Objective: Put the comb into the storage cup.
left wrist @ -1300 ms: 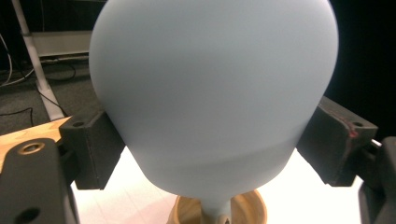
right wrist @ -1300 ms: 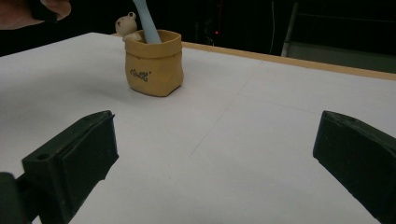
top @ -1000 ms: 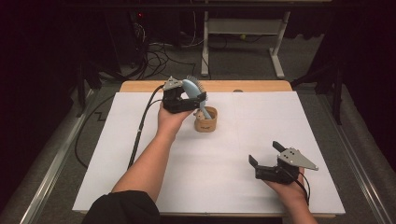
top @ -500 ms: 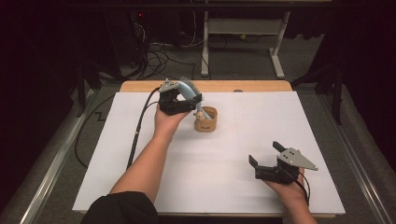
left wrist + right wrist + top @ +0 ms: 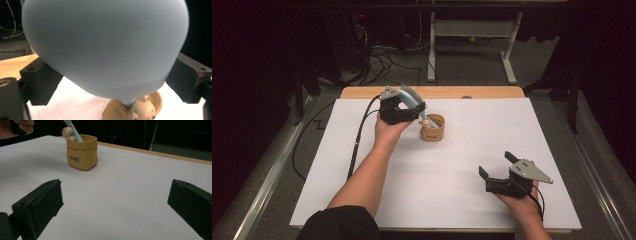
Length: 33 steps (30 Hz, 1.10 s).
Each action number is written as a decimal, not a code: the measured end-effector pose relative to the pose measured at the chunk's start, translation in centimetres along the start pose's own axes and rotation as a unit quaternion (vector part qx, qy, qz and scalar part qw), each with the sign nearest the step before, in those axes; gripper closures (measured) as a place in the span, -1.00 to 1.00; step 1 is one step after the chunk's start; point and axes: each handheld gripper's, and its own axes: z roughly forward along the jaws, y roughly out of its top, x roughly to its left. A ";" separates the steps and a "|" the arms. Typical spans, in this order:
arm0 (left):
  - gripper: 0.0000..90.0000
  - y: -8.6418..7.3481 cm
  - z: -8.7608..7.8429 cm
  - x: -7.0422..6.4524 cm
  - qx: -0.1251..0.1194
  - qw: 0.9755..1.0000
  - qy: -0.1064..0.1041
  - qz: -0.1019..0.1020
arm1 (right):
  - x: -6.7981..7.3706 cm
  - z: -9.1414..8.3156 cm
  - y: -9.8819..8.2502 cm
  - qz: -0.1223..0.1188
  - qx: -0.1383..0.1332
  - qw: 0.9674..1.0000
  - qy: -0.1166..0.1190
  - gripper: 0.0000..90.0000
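From above, the left gripper (image 5: 416, 111) has just been opening around a blue spoon (image 5: 412, 97) standing in the pot (image 5: 433, 128) (release step, I judge). Its own view shows jaws clear of the bowl (image 5: 105, 45); next, withdraw without tipping. Right gripper (image 5: 115, 202) gapes empty.

Light falls from above onto the white table cover (image 5: 522, 130), which reads bright and even, while the floor and room past the table's far edge and both side edges sink into near black. Shadows are soft and short: a faint one lies under the tan pot (image 5: 81, 152) in the right gripper view, and a pale one under the forearm in the high view. In the left gripper view the pale blue spoon bowl (image 5: 105, 45) sits so close to the lens that it is a smooth, featureless blur, and the black jaws at the bottom corners of both gripper views are also soft.
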 end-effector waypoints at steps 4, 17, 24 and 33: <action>-0.86 -0.3 0.0 0.3 0.000 1.000 -0.001 -0.001 | 0.0 0.1 0.0 -0.001 0.001 1.000 -0.001 -0.99; -1.00 -0.8 -1.0 0.3 -0.005 1.000 0.002 0.017 | 0.0 0.0 0.0 -0.001 -0.002 1.000 -0.003 -0.99; -1.00 -1.1 -2.3 0.1 -0.010 1.000 -0.006 0.027 | 0.0 0.0 0.0 0.000 -0.002 1.000 -0.004 -0.99; -1.00 -2.1 -4.3 -0.1 -0.011 0.999 -0.007 0.035 | 0.1 -0.1 0.1 -0.003 -0.001 1.000 -0.006 -0.99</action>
